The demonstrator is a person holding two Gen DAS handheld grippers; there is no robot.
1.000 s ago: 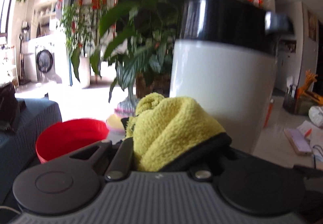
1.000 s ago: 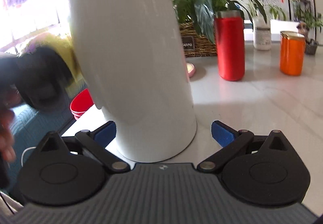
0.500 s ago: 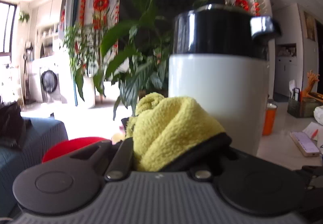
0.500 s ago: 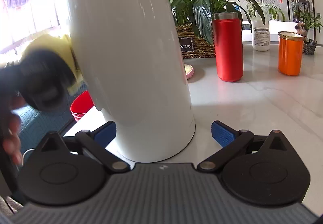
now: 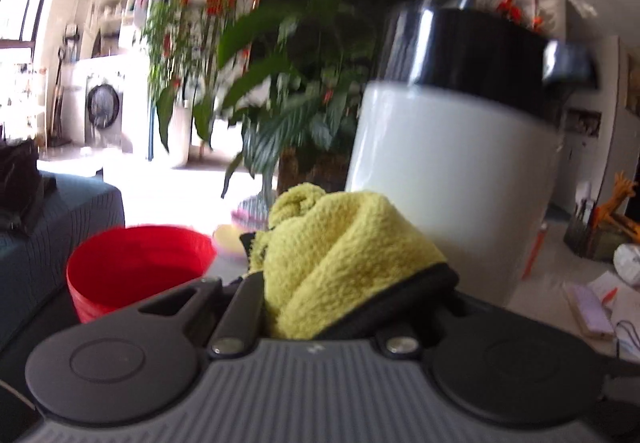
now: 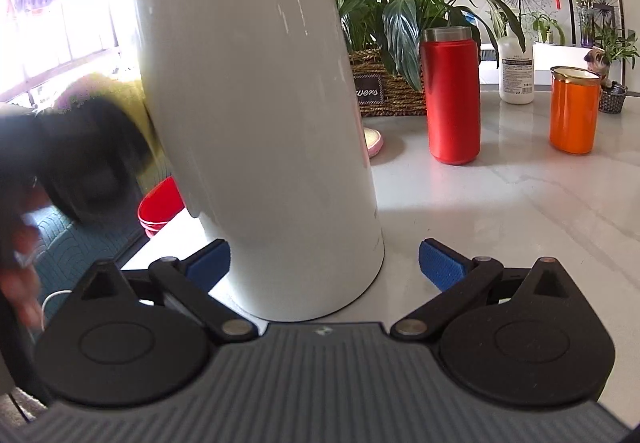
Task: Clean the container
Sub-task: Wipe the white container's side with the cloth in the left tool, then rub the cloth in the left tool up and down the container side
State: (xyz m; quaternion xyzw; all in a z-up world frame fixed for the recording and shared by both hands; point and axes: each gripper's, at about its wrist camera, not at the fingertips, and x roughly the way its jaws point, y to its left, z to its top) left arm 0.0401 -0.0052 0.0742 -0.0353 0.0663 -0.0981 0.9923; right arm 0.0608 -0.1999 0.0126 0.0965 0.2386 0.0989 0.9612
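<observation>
White, glossy, black-lidded container (image 6: 256,115) stands at my twelve o'clock between my right gripper's (image 6: 324,263) spread jaws; left gripper (image 5: 340,283) pinches yellow cloth (image 5: 340,251).

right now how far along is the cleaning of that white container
Done: the yellow cloth is clamped in the left gripper, and the white container stands upright on the marble table between the right gripper's open jaws. In hand: the cloth sits against the container's side, the view blurred, so wiping looks underway. Left: the rest of the wall and the black lid; how clean it is cannot be judged.
</observation>
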